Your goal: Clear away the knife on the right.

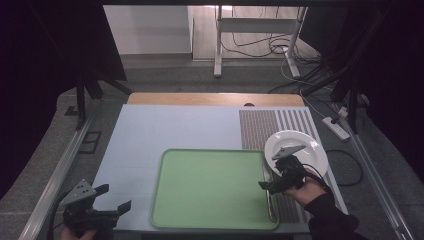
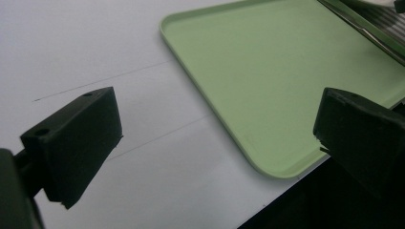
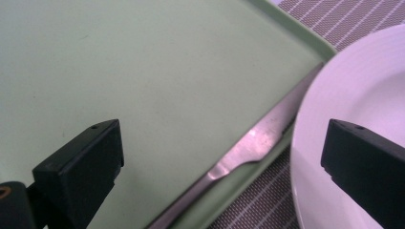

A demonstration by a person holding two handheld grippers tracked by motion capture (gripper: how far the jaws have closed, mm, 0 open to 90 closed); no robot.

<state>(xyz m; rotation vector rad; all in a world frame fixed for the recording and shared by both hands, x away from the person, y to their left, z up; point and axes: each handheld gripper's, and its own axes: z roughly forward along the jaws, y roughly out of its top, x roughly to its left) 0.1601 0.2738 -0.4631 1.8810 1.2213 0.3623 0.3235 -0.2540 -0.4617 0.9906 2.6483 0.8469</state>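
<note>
Fingers (image 3: 79, 167) of the right gripper (image 1: 272, 184) stand wide apart and hold nothing; they hover over the right edge of the green tray (image 1: 210, 187), with the table knife (image 3: 248, 148) lying between them in the right gripper view. This knife rests inside the tray along its right rim, blade toward the far end, just beside the white plate (image 1: 305, 145) that sits on the striped placemat (image 1: 257, 127). Nearer the person, the left gripper (image 1: 111, 197) hangs over the bare table (image 1: 165, 125) off the tray's near left corner, its fingers (image 2: 79, 138) equally wide and empty.

Judging from this, the knife is about to be picked up, and its place is awkward: it lies flat and thin against the raised rim, so one finger may land on the rim or strike the plate edge instead of getting under the steel. A pinch closed too high would likely skid off the smooth handle, or shove the tray sideways, since the left gripper is not steadying it.
</note>
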